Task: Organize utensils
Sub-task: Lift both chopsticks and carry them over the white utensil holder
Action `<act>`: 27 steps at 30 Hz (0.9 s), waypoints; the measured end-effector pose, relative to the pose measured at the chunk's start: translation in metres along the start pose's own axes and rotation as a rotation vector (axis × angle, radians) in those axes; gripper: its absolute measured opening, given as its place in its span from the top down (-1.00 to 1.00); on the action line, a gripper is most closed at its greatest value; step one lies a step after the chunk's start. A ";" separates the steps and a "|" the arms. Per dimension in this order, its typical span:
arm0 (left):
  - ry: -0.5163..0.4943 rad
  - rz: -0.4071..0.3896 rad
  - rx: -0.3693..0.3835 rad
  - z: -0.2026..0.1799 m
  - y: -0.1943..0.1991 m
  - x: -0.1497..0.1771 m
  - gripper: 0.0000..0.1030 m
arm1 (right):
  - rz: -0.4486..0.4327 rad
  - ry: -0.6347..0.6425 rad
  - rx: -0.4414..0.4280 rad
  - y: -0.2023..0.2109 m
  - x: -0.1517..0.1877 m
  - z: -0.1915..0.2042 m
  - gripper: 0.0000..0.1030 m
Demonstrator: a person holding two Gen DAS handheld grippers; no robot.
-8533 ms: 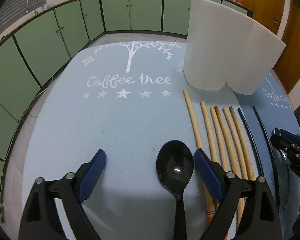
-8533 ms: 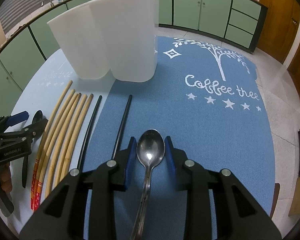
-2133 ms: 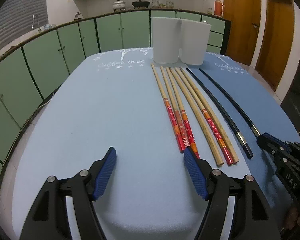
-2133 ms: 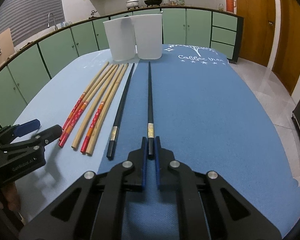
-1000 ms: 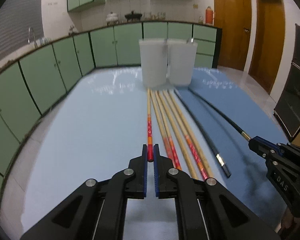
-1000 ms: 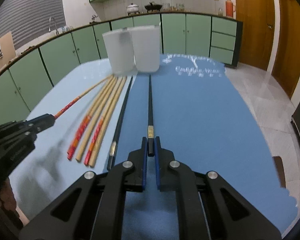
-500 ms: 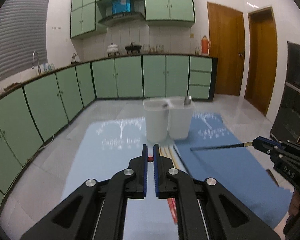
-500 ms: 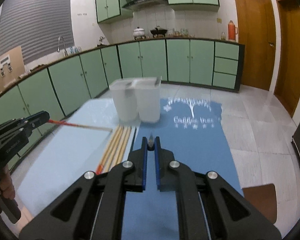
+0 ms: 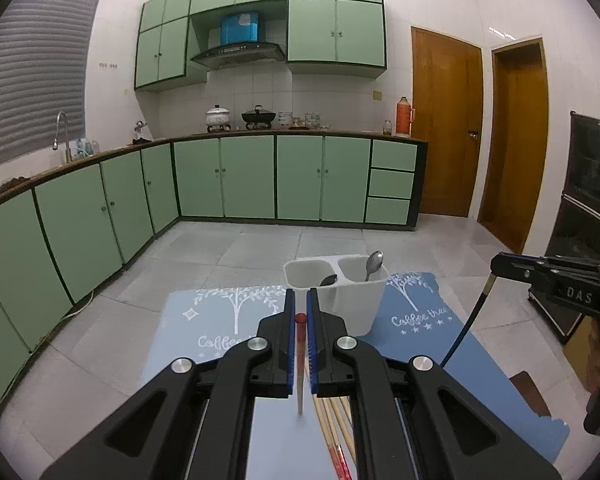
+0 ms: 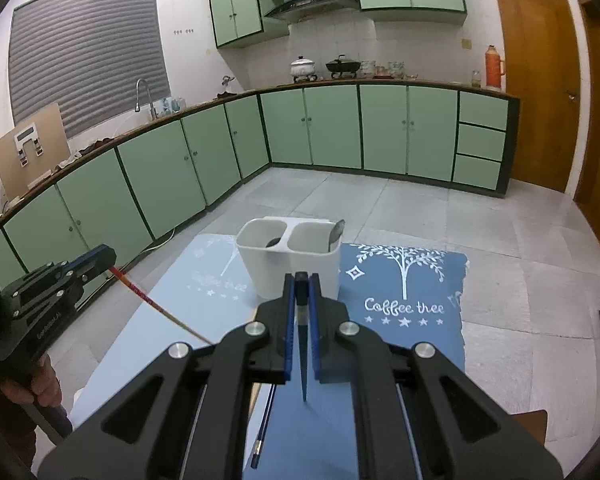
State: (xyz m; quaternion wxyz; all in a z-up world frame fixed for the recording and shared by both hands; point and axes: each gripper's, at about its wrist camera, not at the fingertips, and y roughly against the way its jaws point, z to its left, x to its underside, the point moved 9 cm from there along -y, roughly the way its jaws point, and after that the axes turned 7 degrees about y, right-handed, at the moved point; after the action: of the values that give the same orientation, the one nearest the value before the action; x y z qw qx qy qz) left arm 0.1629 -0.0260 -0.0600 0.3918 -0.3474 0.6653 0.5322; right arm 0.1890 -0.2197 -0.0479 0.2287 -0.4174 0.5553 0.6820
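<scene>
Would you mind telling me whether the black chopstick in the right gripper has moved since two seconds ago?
Yes. It lay flat on the blue mat then; now the right gripper holds the black chopstick raised off it, tip hanging down, nearer the white holder.

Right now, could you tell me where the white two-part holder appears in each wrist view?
Left wrist view: the holder stands just right of centre, beyond the left tongs, a spoon in each part.
Right wrist view: the holder stands at centre, right behind the right tongs.
Shared landmark: the orange flask on the counter, at upper right in both.
</scene>
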 end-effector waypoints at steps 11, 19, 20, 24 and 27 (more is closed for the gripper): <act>0.000 -0.053 0.022 -0.002 0.005 -0.038 0.90 | -0.054 0.004 -0.023 0.004 -0.047 -0.007 0.89; -0.045 -0.182 0.049 -0.025 0.009 -0.111 0.90 | -0.157 0.034 -0.009 0.016 -0.110 -0.022 0.89; -0.051 -0.198 0.050 -0.029 0.007 -0.120 0.90 | -0.164 0.034 -0.007 0.014 -0.116 -0.025 0.89; -0.046 -0.237 0.064 -0.040 -0.006 -0.150 0.90 | -0.191 0.034 0.002 0.006 -0.142 -0.034 0.89; -0.045 -0.265 0.064 -0.047 -0.021 -0.168 0.90 | -0.203 0.034 0.008 -0.005 -0.157 -0.041 0.89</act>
State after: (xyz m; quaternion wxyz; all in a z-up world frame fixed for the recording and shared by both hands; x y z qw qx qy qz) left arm 0.2496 -0.0680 0.0864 0.4844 -0.4074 0.6213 0.4619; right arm 0.2920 -0.2337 0.0767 0.2888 -0.4820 0.5168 0.6459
